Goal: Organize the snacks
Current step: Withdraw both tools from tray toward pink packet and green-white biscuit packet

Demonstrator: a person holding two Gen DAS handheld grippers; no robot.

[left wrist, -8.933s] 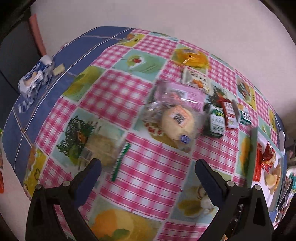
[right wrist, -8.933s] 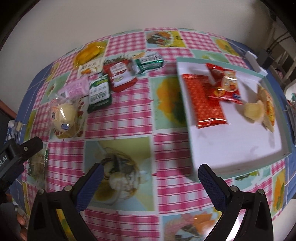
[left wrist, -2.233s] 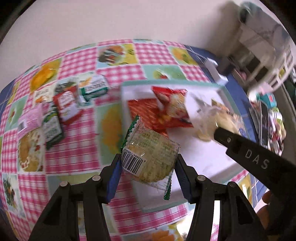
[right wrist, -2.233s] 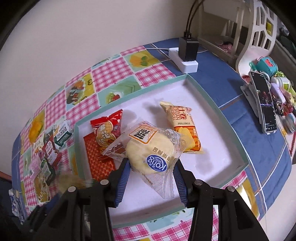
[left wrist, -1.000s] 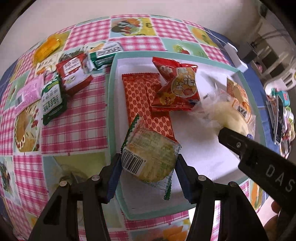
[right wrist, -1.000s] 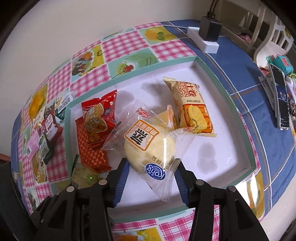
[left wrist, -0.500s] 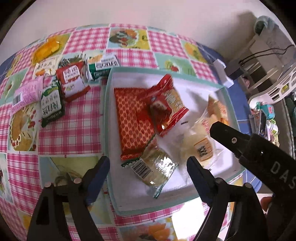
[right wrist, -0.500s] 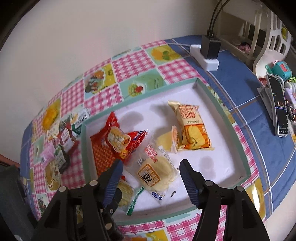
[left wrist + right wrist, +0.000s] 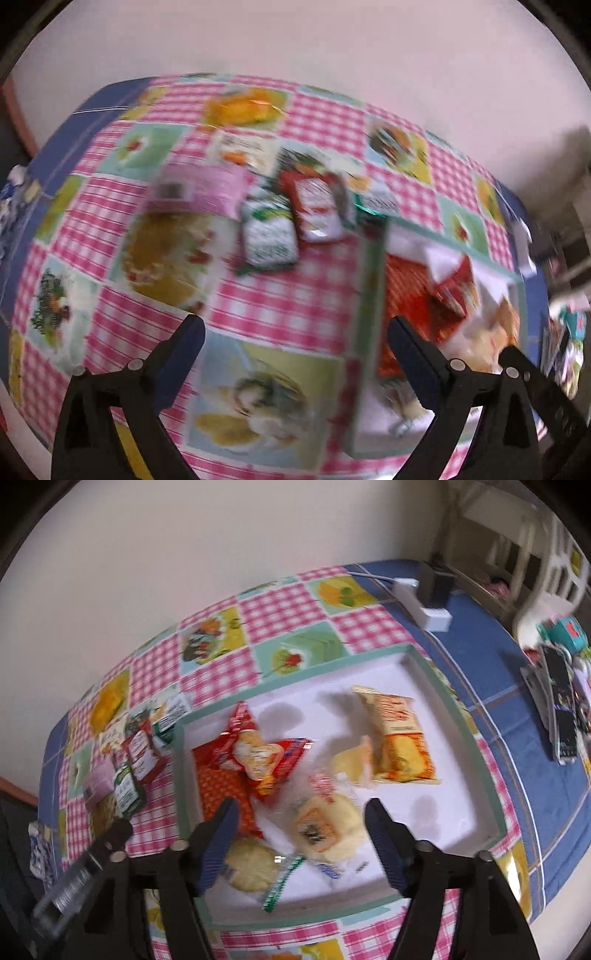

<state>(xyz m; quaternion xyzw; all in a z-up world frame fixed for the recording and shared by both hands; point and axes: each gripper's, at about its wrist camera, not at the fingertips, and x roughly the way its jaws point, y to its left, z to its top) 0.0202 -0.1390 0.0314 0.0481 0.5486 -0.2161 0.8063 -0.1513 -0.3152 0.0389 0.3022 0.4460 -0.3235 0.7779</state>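
Observation:
My right gripper [image 9: 301, 812] hangs over the white tray [image 9: 454, 709], its jaws opening. The yellow bun packet [image 9: 325, 827] lies on the tray below the gap, free of the pads. A round cracker packet [image 9: 251, 864] lies beside it, by the tray's near-left corner. Red snack bags [image 9: 258, 757] and a yellow-orange packet [image 9: 399, 738] also lie in the tray. My left gripper [image 9: 295, 332] is over the checked tablecloth left of the tray [image 9: 369, 277], jaws opening with nothing between them. Beyond it lie loose green [image 9: 269, 236], red [image 9: 317, 210] and pink [image 9: 207, 188] packets.
An orange jelly pack [image 9: 240, 107] lies near the wall. A white power strip with a black plug [image 9: 424, 602] sits behind the tray. A phone [image 9: 561, 701] and small clutter lie at the far right. The left wrist view is motion-blurred.
Both grippers opened and let their packets drop into the tray. The left gripper then swung left and up, over the tablecloth. The right gripper rose a little above the bun.

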